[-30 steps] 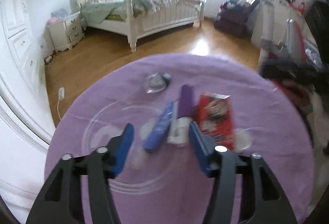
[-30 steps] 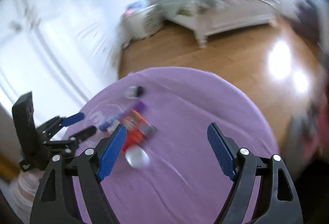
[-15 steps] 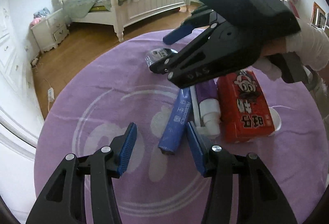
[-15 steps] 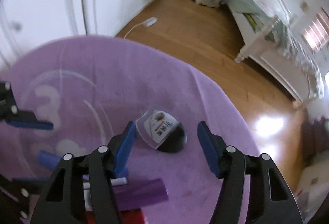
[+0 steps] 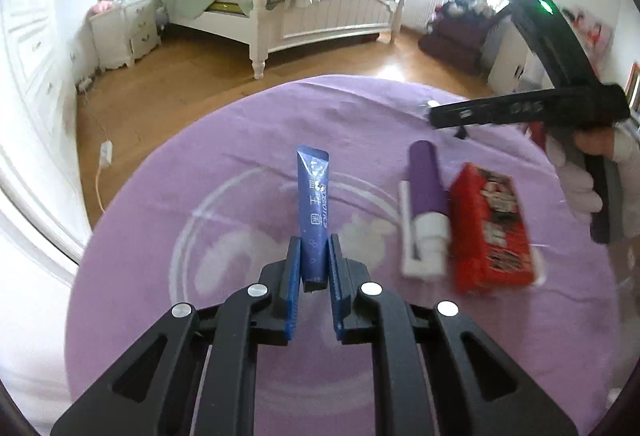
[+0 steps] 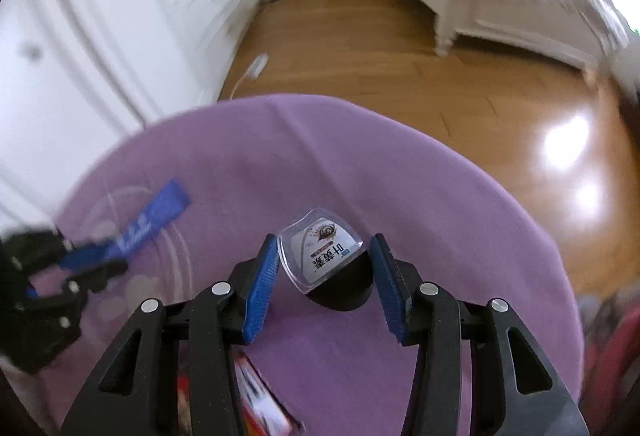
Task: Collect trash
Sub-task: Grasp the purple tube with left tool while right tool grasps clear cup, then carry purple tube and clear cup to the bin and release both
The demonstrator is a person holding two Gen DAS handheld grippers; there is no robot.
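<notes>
My left gripper (image 5: 314,238) is shut on the lower end of a blue tube (image 5: 314,196), which sticks out forward over the purple tablecloth (image 5: 200,156). To its right lie a purple tube with a white cap (image 5: 426,188) and a red box (image 5: 490,232). In the right wrist view, a small case with a clear lid and black base (image 6: 324,260) sits between the closing jaws of my right gripper (image 6: 325,238). Its pads stand almost at the case's sides. The left gripper (image 6: 60,276) with the blue tube (image 6: 152,220) shows at the left there.
The round table drops off to a wooden floor (image 5: 180,96) on all sides. A white bed (image 5: 300,8) and a nightstand (image 5: 124,28) stand beyond it. A power strip (image 5: 106,152) lies on the floor. A gloved hand (image 5: 576,184) holds the right gripper's handle at the right.
My left gripper has shut on the blue tube. The right gripper swung off to the right of the other items, came down around the small case, and its jaws have narrowed.
</notes>
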